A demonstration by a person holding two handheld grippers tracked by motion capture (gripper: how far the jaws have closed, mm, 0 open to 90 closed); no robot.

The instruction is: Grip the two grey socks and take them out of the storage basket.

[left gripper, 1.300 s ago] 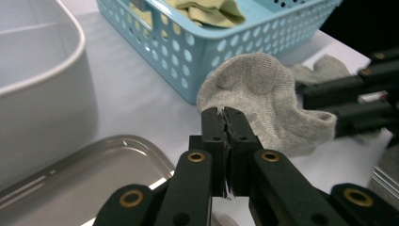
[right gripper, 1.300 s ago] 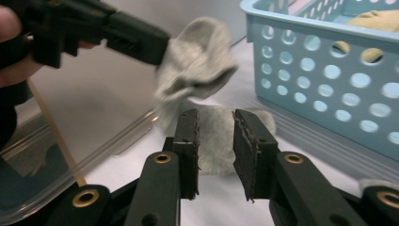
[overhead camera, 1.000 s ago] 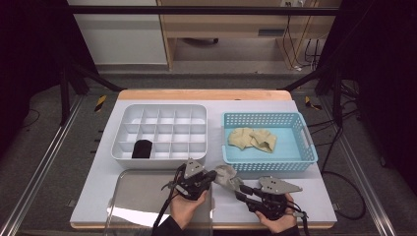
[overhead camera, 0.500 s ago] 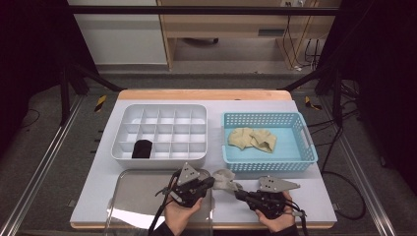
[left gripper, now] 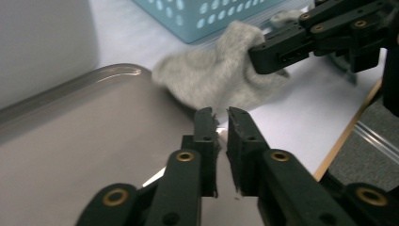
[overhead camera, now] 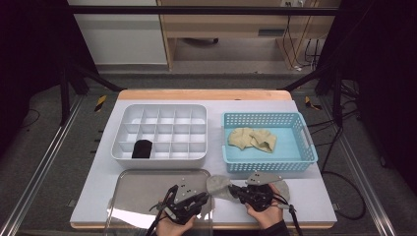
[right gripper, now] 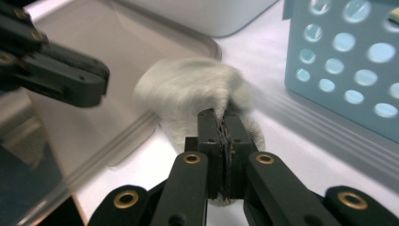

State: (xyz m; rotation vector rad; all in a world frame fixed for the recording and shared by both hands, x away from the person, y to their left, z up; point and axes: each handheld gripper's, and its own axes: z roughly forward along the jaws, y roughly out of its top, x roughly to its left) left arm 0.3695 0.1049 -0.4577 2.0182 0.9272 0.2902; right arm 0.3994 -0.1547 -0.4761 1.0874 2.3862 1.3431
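A grey sock (overhead camera: 219,186) lies bunched at the steel tray's (overhead camera: 147,182) right rim, partly on the white table. My right gripper (right gripper: 221,115) is shut on the sock's (right gripper: 188,89) near edge, with fabric pinched between its pads. It reaches in from the right in the high view (overhead camera: 232,189). My left gripper (left gripper: 222,117) hovers over the tray (left gripper: 94,122), just short of the sock (left gripper: 211,80). Its jaws have just been opening, and a narrow gap with nothing in it shows between them. In the high view the left gripper (overhead camera: 205,197) sits over the tray's front right.
A white compartment box (overhead camera: 162,132) stands behind the tray, with a black item (overhead camera: 142,149) in a front cell. A blue basket (overhead camera: 268,157) at the right holds beige socks (overhead camera: 253,139). The table's front edge runs just under both hands.
The left gripper has drawn back toward the near edge, off the sock, and its jaws have parted. The right gripper now pinches the sock, which has sunk toward the tray's rim.
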